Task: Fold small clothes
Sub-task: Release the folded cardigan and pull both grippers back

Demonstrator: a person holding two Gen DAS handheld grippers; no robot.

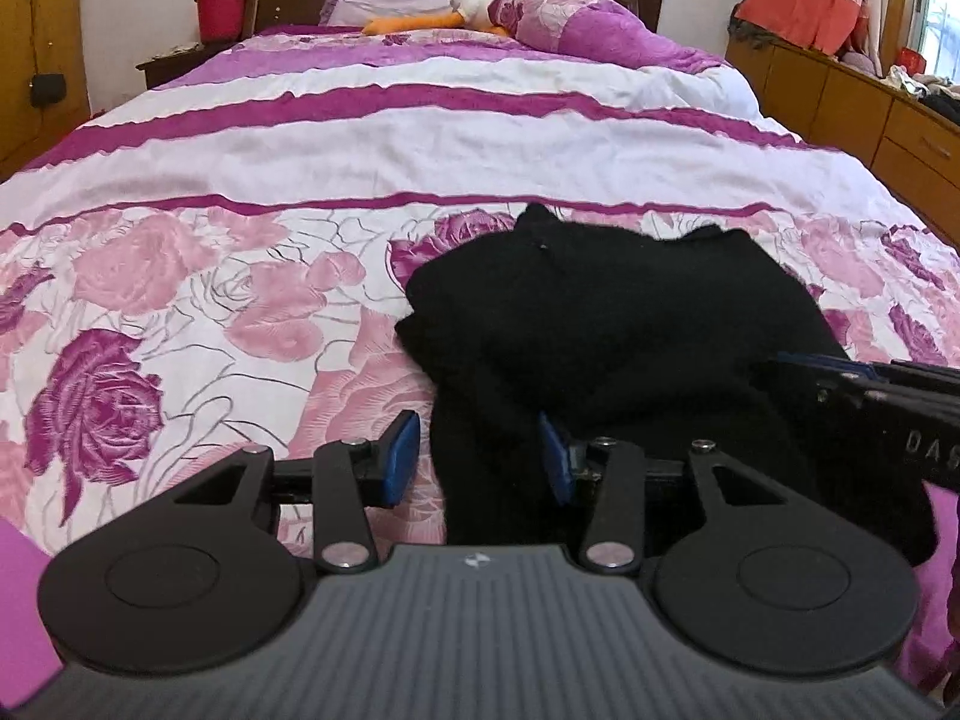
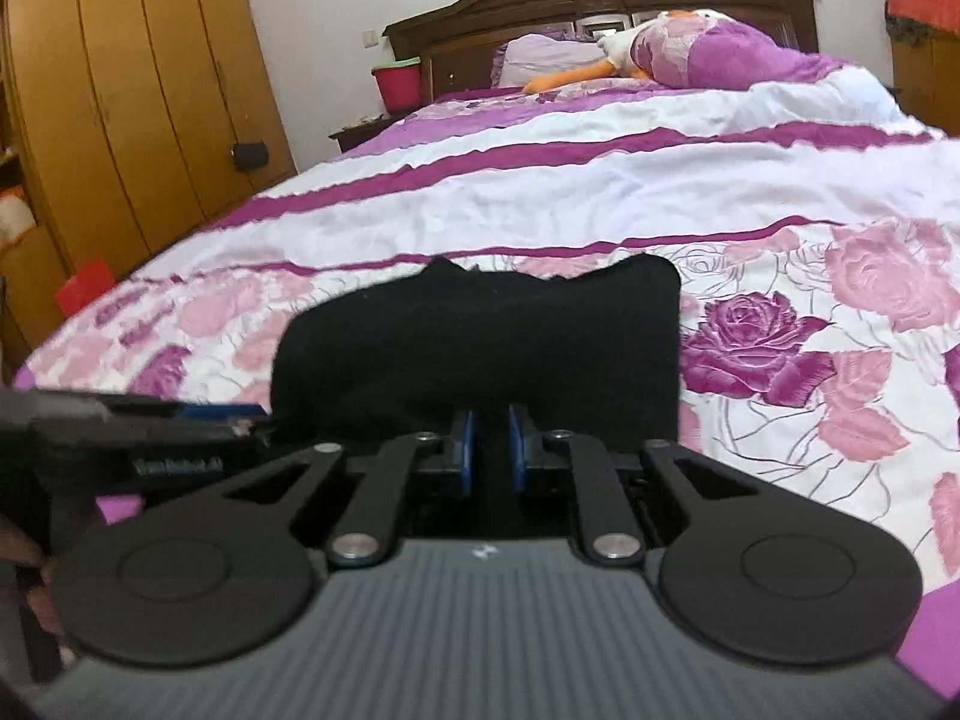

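Garment: black, knitted-looking, small; lies bunched and partly doubled over on the near end of the bed, directly ahead of both tools. Soft and limp by the look of it, light, no stiffness; likely to sag and drag on the cover when lifted, and a thick fold may slip if pinched shallow. Not fragile. Best hold, I judge: near edge or corners, one on each side, a single layer if it can be separated.

Left hand-held gripper: jaws part open, a hanging strip of the black cloth between the blue pads; left pad stands clear of the fabric, the right one is at its edge. Not clamped.

Right hand-held gripper: jaws drawn close, black cloth filling the narrow gap; reads as gripping the near edge of the garment. It sits just right of the left tool, its fingers reaching in at the cloth's right side.

Beyond the garment: rose-print cover with purple stripes, pillows and an orange-and-white soft toy far ahead by the headboard. Red bucket far ahead-left. Wardrobe left of the right tool.
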